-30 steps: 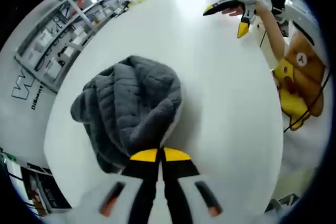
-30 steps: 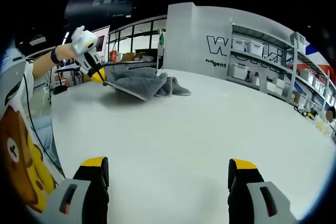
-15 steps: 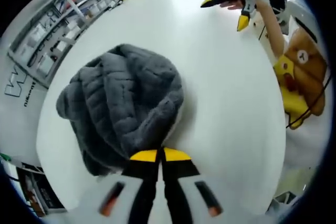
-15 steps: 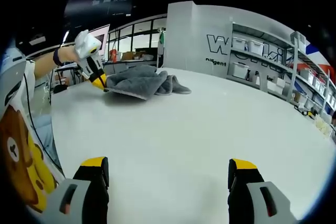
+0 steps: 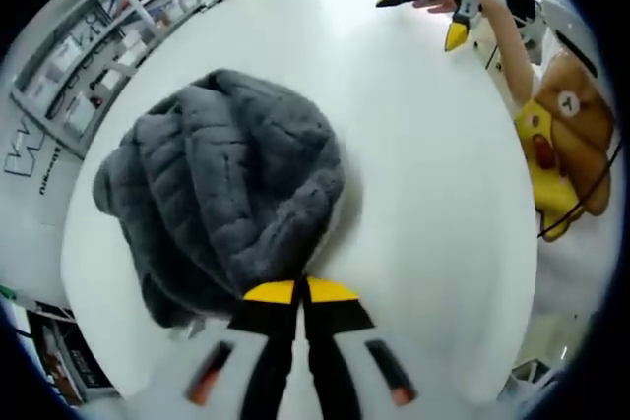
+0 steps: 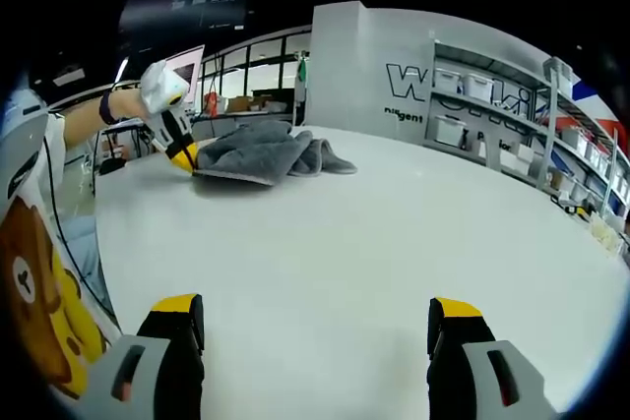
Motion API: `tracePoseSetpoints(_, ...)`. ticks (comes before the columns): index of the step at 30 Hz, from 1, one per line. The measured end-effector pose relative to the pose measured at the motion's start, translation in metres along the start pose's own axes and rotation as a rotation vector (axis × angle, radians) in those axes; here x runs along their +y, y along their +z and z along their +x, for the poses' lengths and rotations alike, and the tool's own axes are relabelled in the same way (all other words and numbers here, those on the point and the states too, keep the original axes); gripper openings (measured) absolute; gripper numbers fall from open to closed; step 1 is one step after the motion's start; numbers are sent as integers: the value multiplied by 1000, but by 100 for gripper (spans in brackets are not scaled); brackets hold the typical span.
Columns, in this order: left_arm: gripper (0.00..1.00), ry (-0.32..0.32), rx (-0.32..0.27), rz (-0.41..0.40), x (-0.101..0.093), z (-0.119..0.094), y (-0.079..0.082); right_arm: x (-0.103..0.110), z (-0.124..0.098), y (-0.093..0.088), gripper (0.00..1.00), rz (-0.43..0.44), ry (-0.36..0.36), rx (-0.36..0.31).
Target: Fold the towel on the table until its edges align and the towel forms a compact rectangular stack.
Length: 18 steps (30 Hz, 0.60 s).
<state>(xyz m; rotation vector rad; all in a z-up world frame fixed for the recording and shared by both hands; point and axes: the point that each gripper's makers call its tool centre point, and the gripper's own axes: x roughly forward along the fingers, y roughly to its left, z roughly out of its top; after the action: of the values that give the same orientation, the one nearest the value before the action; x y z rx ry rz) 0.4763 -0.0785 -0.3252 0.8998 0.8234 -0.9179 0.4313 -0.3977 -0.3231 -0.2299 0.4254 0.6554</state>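
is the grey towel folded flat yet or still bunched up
Still bunched: the grey towel lies in a rumpled heap on the white table, one edge pinched in the left gripper.

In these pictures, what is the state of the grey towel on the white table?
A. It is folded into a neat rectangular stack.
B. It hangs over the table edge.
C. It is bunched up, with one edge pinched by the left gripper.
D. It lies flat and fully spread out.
C: the grey towel is a crumpled heap, and the left gripper is shut on its near edge.
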Motion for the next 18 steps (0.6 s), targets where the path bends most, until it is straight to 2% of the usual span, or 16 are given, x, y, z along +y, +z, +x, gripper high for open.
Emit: tracePoseSetpoints(18, 3, -5, -7, -9, -2, -2, 0, 2, 1, -1, 99, -1, 4, 4)
